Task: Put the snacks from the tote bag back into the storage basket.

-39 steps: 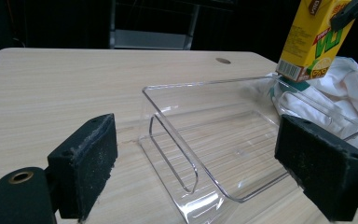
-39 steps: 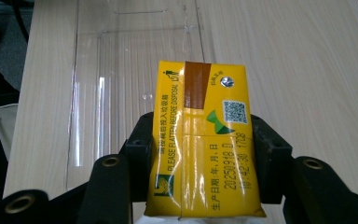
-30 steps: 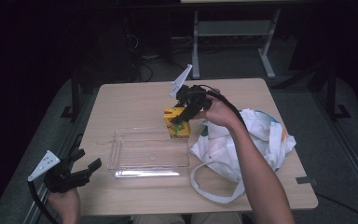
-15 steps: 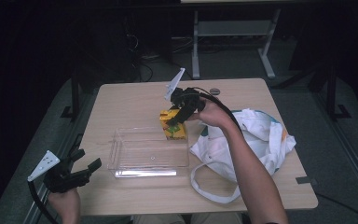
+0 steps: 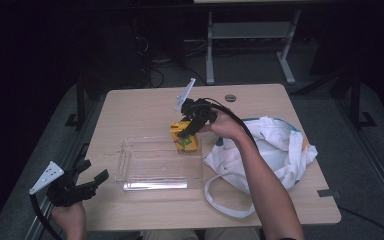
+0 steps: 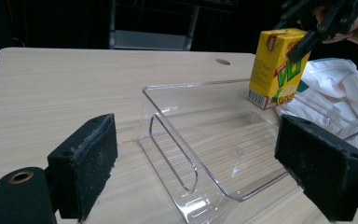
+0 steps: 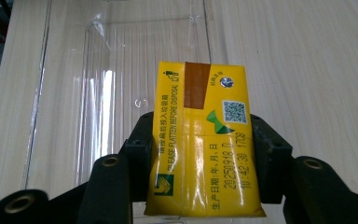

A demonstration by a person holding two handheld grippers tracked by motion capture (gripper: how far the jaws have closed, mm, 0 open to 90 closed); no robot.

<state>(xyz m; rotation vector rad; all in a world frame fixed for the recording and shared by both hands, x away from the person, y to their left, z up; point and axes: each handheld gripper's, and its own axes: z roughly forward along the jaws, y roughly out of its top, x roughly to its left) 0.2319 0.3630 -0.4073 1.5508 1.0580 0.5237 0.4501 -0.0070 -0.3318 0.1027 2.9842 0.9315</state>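
A yellow drink carton [image 5: 184, 138] hangs at the far right corner of a clear plastic tray [image 5: 130, 167], with my right gripper [image 5: 186, 131] shut on its sides. In the right gripper view the carton [image 7: 203, 144] is squeezed between both black pads, its top facing the camera, above the clear tray [image 7: 70, 93]. The left gripper view has the carton [image 6: 277, 67] just over the tray's [image 6: 205, 154] far wall. My left gripper [image 5: 90, 175] rests near the table's front left corner, jaws wide open and bare, pointing toward the tray.
A white cloth bag [image 5: 275, 150] with loop handles lies crumpled right of the tray, under the person's right forearm. A small round hole [image 5: 230, 97] marks the table's far edge. Bare wood lies left of and behind the tray.
My right gripper has carried the carton down and slightly left, lower over the tray's far right corner. The left gripper stays put.
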